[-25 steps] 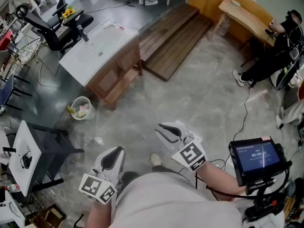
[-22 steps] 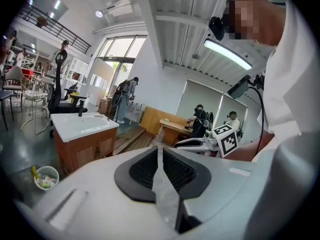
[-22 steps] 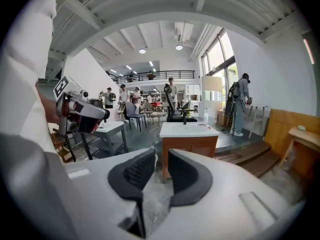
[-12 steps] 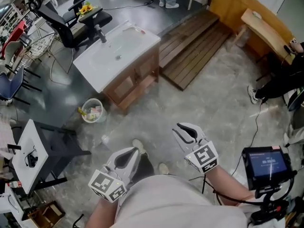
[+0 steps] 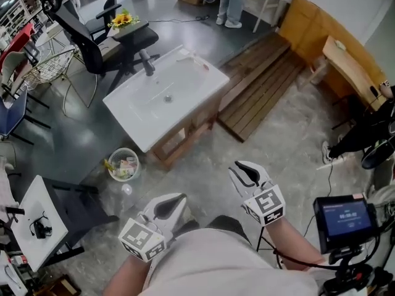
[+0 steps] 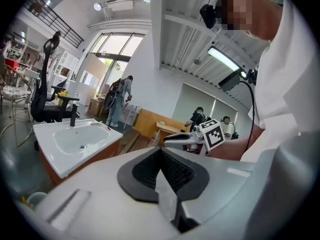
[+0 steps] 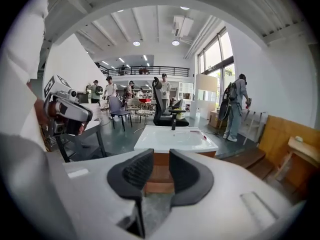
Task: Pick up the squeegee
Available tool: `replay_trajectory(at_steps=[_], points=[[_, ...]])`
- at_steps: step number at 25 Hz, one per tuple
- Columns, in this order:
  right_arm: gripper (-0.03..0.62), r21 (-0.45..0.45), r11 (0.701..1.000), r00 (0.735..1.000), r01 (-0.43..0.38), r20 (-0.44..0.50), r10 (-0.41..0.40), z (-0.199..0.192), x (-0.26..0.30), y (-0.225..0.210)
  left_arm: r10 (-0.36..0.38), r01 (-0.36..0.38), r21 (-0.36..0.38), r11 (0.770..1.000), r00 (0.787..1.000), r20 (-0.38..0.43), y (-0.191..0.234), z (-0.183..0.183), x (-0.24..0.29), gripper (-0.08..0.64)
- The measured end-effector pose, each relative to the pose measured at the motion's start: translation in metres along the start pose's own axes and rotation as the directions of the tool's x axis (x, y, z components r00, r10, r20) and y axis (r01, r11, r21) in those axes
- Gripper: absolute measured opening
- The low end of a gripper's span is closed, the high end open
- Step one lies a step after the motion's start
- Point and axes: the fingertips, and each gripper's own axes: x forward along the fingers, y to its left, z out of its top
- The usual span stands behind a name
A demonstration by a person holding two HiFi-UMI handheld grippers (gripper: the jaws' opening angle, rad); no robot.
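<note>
Lying on the white sink's (image 5: 133,117) far right corner is a thin reddish item, likely the squeegee (image 5: 196,61); it is too small to confirm. A black tap (image 5: 147,63) stands at the sink's back edge. On the sink's near side, well apart from it, the right gripper (image 5: 245,168) points toward it with its jaws partly apart and nothing between them. Beside it, also on the sink's near side, the left gripper (image 5: 178,200) has its jaws together and empty. A small bin (image 5: 123,164) of rubbish sits just beside the sink's near left corner. A wooden pallet (image 5: 259,85) lies right of the sink. An office chair (image 5: 92,36) stands behind it.
</note>
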Motion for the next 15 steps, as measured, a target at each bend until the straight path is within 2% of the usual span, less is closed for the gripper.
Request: replay_trajectory(at_steps=[4,8,15], points=[[0.084,-0.001,1.0,1.0,0.013,0.006,-0.013,0.024,0.036,-0.007,-0.015,0.015,-0.008,1.0,1.0,-0.009,0.032,0.009,-0.009,0.008],[0.083,-0.014,1.0,1.0,0.006,-0.01,-0.007,0.033,0.073,-0.021,0.012,-0.011,-0.05,0.999,1.0,0.014,0.054,0.018,-0.011,0.008],[0.084,-0.052,0.998,1.0,-0.024,0.001,0.024,0.047,0.183,-0.105,0.128,-0.125,-0.083,0.989,0.991,0.025,0.129,0.042,0.034,0.008]])
